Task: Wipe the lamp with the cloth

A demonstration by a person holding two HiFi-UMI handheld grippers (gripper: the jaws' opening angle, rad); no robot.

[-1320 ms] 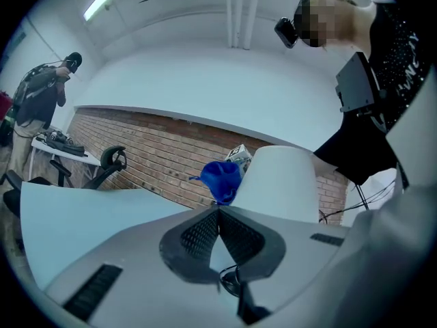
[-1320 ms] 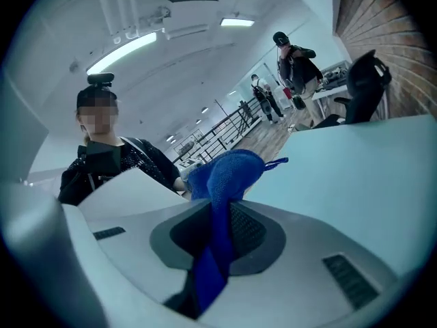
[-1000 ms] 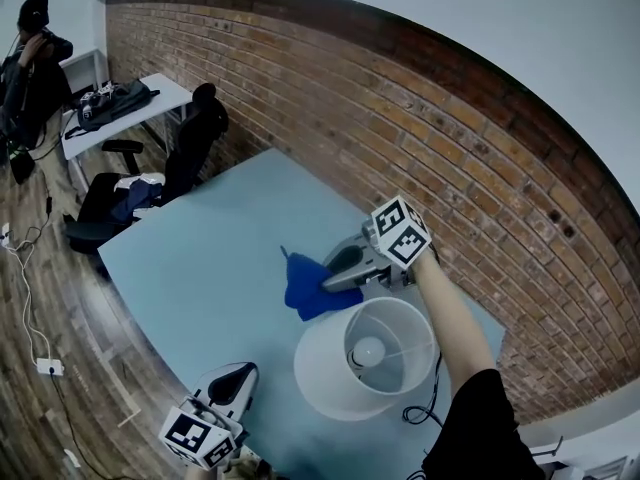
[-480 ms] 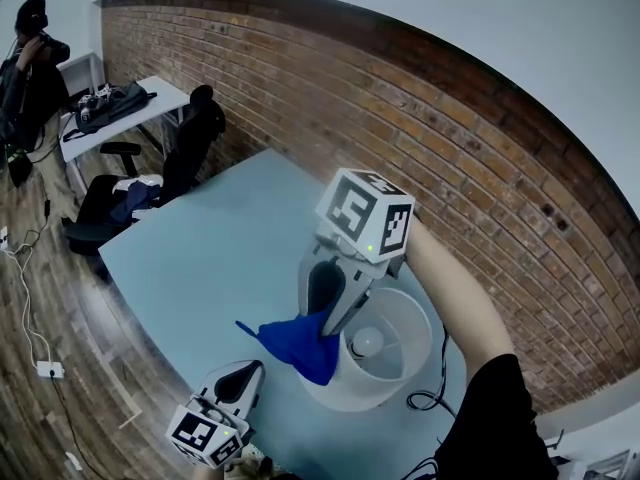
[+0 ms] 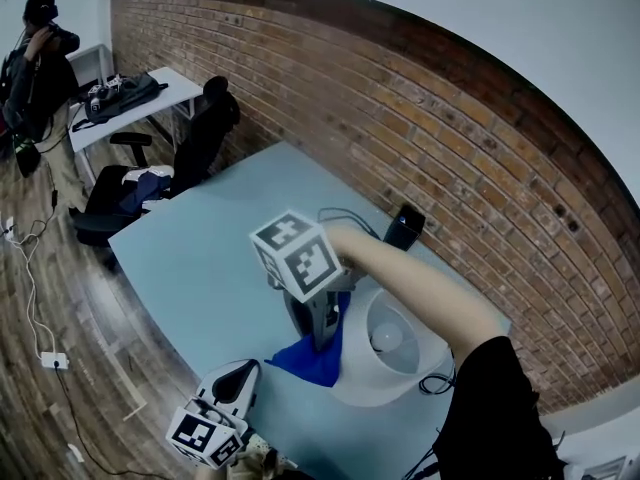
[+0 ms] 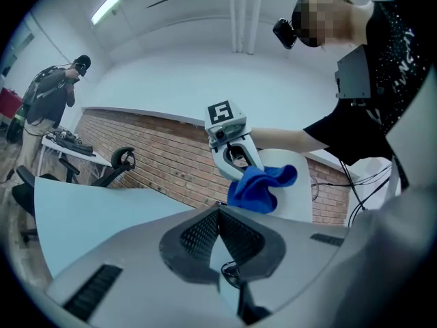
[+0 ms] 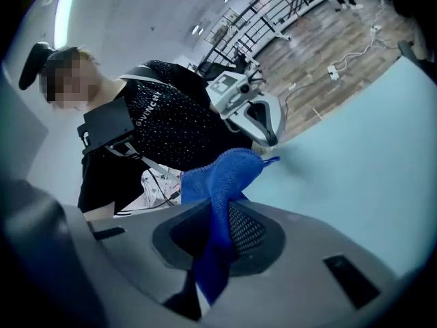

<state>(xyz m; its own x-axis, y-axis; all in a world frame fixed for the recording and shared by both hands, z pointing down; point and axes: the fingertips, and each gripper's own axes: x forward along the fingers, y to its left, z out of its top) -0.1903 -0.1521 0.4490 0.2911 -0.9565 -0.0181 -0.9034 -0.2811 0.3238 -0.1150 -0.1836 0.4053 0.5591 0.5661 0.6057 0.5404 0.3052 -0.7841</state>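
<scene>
The white lamp shade [image 5: 405,373] stands on the pale blue table [image 5: 200,258], its bulb [image 5: 388,340] showing through the open top. My right gripper [image 5: 322,340] points down at the shade's near left side, shut on the blue cloth [image 5: 312,360]. The cloth hangs against the shade's outer wall. In the right gripper view the cloth [image 7: 222,183] is pinched between the jaws of the right gripper [image 7: 218,214]. My left gripper [image 5: 240,374] rests low at the table's near edge, apart from the lamp, jaws together on nothing. The left gripper view shows the cloth [image 6: 259,186] before the shade [image 6: 293,203].
A black box [image 5: 405,224] and a thin cable [image 5: 345,214] lie behind the lamp by the brick wall. The lamp's cord [image 5: 440,383] loops at its right. A black office chair [image 5: 205,133], a white desk [image 5: 130,93] and a person [image 5: 40,58] stand at the far left.
My right gripper lifted the cloth from the table behind the lamp, carried it over the shade and brought it down to the shade's near left side. The left gripper stayed put.
</scene>
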